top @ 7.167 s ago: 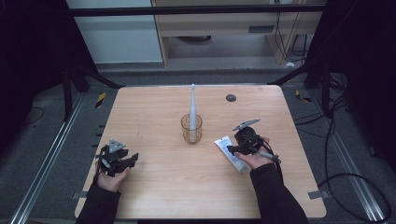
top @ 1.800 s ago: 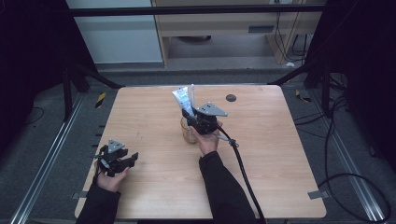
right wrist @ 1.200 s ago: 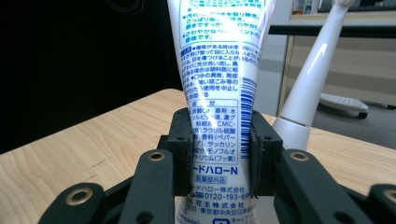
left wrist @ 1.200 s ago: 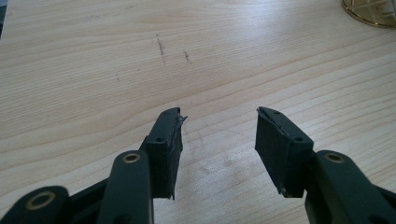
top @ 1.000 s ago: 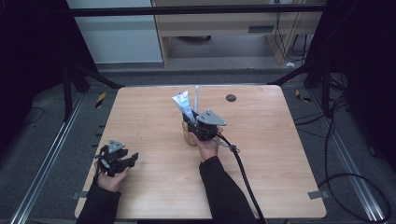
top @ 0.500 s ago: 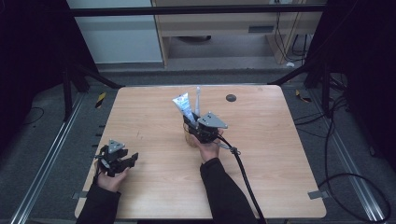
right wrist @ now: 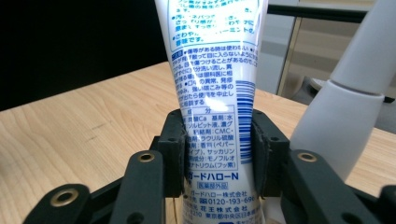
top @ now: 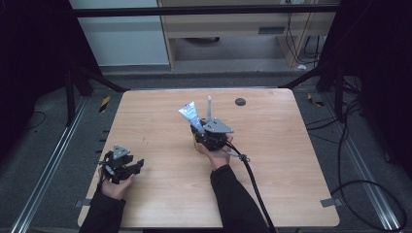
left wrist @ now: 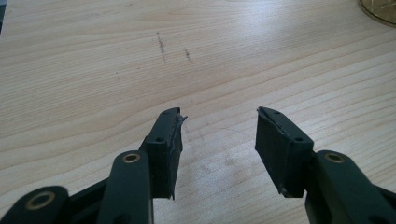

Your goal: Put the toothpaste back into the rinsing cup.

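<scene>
A white and blue toothpaste tube [top: 188,116] stands tilted, cap end down, beside a white toothbrush [top: 209,106] at the table's middle. My right gripper [top: 199,131] is at the tube's lower part. In the right gripper view the tube [right wrist: 212,93] stands between the jaws of the gripper [right wrist: 218,144], and both pads touch its sides. These jaws have just been opening a little. The toothbrush handle [right wrist: 345,107] rises at the right. My left gripper [top: 136,165] rests open near the front left edge, with only bare wood between the jaws of the gripper [left wrist: 218,123].
The wooden table [top: 291,165] has a small dark disc [top: 240,102] at its far side. A glass rim [left wrist: 380,5] peeks in at the top right of the left gripper view. A black cable [top: 252,179] trails from the right gripper toward the front edge.
The tube lay at the right of the table and has since been carried to the middle by the right gripper. Over the last second it sank slightly beside the toothbrush. The left hand stayed still.
</scene>
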`<action>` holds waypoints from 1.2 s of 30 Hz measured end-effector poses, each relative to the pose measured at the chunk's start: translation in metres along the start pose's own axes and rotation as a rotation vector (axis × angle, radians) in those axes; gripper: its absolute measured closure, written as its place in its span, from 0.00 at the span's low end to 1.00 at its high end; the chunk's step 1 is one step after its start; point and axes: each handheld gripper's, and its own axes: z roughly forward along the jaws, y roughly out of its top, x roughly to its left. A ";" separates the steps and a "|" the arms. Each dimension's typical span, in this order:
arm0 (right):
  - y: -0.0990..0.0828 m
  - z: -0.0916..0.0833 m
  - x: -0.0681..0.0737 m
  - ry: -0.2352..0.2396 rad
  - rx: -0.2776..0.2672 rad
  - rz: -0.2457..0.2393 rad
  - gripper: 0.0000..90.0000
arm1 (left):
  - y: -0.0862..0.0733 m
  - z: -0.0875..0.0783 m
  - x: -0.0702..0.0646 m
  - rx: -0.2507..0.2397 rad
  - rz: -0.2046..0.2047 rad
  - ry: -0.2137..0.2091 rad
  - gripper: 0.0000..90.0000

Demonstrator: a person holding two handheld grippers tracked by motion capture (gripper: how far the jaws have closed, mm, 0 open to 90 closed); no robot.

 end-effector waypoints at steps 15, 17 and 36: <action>0.008 -0.013 0.000 0.006 0.166 -0.005 0.53 | 0.000 0.000 0.000 0.003 0.004 0.002 0.56; 0.004 -0.014 -0.002 0.011 0.189 0.004 0.52 | 0.000 0.000 0.000 0.003 0.004 0.002 0.56; 0.026 -0.058 -0.001 0.006 0.175 0.009 0.20 | 0.000 0.001 0.000 0.008 0.002 -0.002 0.55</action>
